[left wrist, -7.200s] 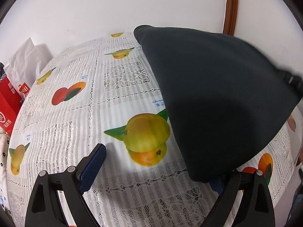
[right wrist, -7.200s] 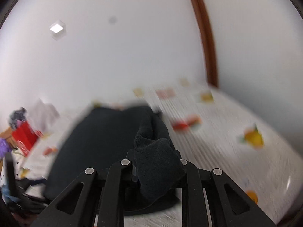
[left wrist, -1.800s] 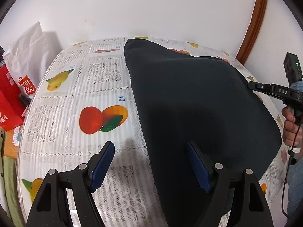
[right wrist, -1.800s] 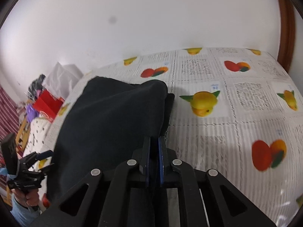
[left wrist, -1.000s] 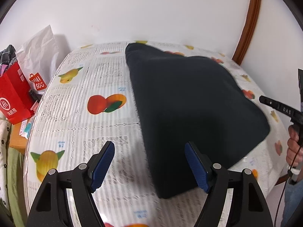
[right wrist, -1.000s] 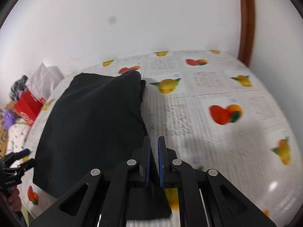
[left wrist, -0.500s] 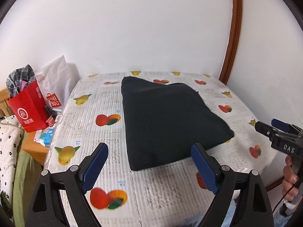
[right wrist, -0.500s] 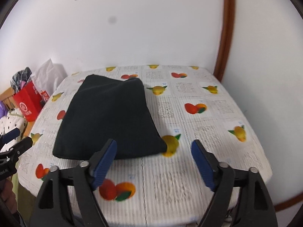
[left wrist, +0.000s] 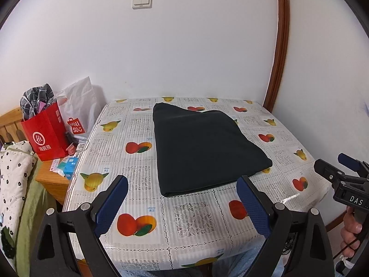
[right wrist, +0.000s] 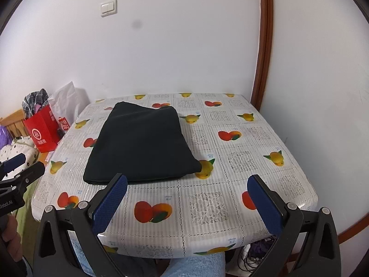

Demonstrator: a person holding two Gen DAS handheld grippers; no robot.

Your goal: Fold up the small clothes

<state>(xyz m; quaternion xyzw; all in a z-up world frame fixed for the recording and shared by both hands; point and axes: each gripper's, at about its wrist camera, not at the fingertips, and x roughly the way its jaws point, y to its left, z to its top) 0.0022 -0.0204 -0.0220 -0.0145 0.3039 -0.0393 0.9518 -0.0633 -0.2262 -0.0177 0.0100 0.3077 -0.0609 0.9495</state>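
The black two-finger left gripper (left wrist: 182, 204) has blue textured pads and silver screws. The matching right gripper (right wrist: 188, 202) bears white "DAS" lettering. Light-blue fuzzy trousers (right wrist: 200, 266) show below.

Your dark garment (left wrist: 203, 147) was matt, soft cloth; the tablecloth (left wrist: 189, 212) looked glossy plastic w/ lace-and-fruit print; gripper pads (right wrist: 108, 202) were blue, dimpled rubber on matt black plastic; the red bag (left wrist: 45, 136) was smooth paper.

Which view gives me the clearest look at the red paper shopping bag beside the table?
The left wrist view: the red paper shopping bag appears large, whole, with its logo readable. The right wrist view shows it smaller, near the frame's left edge.
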